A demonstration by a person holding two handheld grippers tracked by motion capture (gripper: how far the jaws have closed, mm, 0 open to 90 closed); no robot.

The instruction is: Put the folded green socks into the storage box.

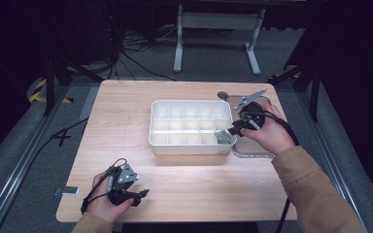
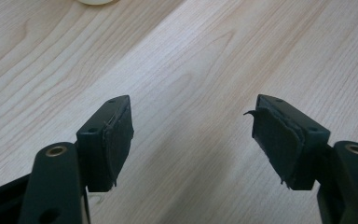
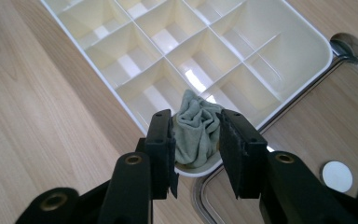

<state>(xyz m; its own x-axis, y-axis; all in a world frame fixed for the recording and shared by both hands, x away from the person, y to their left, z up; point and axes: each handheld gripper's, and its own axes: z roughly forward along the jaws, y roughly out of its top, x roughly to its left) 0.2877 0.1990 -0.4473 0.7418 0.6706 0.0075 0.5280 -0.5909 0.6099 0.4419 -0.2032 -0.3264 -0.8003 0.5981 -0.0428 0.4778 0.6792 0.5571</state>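
Lying bunched in the tray (image 3: 307,51) corner, cloth (image 3: 196,128) sits between right tongs (image 3: 196,140).

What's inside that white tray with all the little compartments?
A crumpled grey-green cloth sits in one corner compartment of the white tray, beneath the right gripper. The other compartments look empty. Whatever lies under the cloth is hidden.

One wooden table (image 1: 126,116) is carrying everything. One white compartment tray (image 1: 193,103) is sitting toward its far right part, divided into three rows of five, fifteen cells in all. One crumpled grey-green cloth (image 3: 196,126) is lying in the tray's near right corner cell. One clear lid (image 3: 307,140) is lying beside the tray's right edge. Two grippers are showing: the left gripper (image 1: 138,195) and the right gripper (image 1: 234,130).
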